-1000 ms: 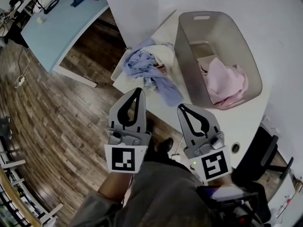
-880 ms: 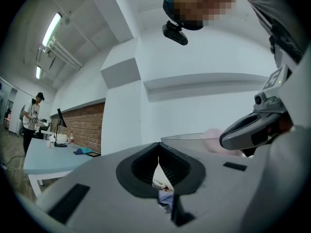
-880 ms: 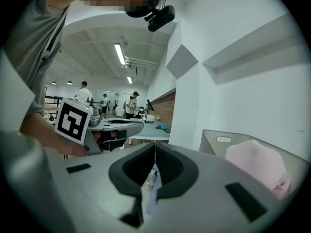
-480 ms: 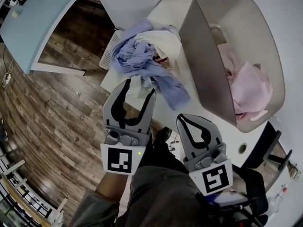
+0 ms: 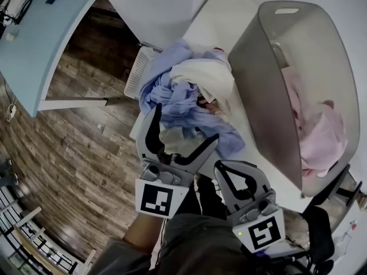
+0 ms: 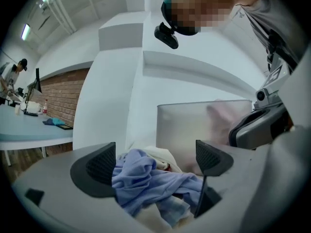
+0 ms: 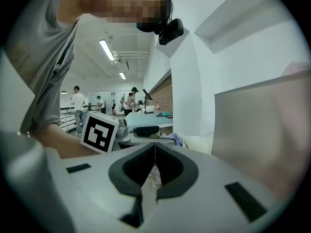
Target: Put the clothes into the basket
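My left gripper (image 5: 185, 125) hung level at the near edge of the heap of clothes (image 5: 189, 90) on the white counter (image 5: 226, 13). Its fingers (image 5: 151, 132) had just been opening and stood wide apart. In the left gripper view, the blue garment (image 6: 146, 178) lay in the gap between the two pads, bunched up and spilling toward me. Neither pad pressed on it. The pad on the left side sat very close to the cloth, and I could not tell whether it brushed the folds.

A cream garment (image 5: 203, 76) lay on top of the blue one, on the side toward the basket (image 5: 255, 73). The grey basket stood upright on the counter just beside the heap, its near wall close against the cream cloth. Inside it a pink garment (image 5: 321, 142) lay crumpled toward the end nearest me.

My right gripper (image 5: 221, 168) was lower in the head view, near the counter's edge and the basket's near corner, tipped a little downward. Its fingers (image 7: 167, 166) were pressed together tip to tip with nothing between them. Only a scrap of pale cloth showed beyond them in the right gripper view.

A white slatted thing (image 5: 137, 73), possibly a crate, stuck out from under the heap on the floor side. The wooden floor (image 5: 74, 130) ran below, and a light-blue table (image 5: 34, 50) stood well apart.
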The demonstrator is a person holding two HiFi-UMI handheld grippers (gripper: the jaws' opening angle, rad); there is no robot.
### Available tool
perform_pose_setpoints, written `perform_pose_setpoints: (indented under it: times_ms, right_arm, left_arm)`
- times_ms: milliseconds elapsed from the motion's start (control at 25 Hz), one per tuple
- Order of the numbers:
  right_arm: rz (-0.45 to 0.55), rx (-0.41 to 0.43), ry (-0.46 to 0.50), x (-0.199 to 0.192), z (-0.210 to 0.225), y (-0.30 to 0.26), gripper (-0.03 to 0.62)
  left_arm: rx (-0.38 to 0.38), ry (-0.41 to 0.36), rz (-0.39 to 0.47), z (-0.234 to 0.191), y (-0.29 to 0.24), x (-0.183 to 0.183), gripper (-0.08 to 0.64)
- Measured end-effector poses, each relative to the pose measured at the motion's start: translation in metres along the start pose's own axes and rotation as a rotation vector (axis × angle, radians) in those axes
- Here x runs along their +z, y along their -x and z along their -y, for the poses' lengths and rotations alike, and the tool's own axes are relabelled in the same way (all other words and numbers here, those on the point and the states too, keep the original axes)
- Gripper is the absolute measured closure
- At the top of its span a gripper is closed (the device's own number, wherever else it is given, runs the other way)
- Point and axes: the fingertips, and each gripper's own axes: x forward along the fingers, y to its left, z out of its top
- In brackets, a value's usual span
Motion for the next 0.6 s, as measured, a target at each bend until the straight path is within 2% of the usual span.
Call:
perform_pose_setpoints:
  times_ms: [160, 320, 600]
  right_arm:
    - [-0.013, -0.022, -0.013, -0.003, 0.009, -0.017, 0.583]
    - [-0.049, -0.049, -0.032, -0.013, 0.018, -0.024, 0.583]
    - [-0.077, -0.095, -0.060, -0.021, 0.031, -0.022, 0.583]
  left_arm:
    - [-0.026, 0.032, -0.088, -0.013, -0.016, -0.024, 0.024]
    - [0.002, -0.004, -0.153, -0.027, -0.031, -0.044, 0.004]
    - [0.013, -0.029, -0.194, -0.035, -0.048, -0.053, 0.005]
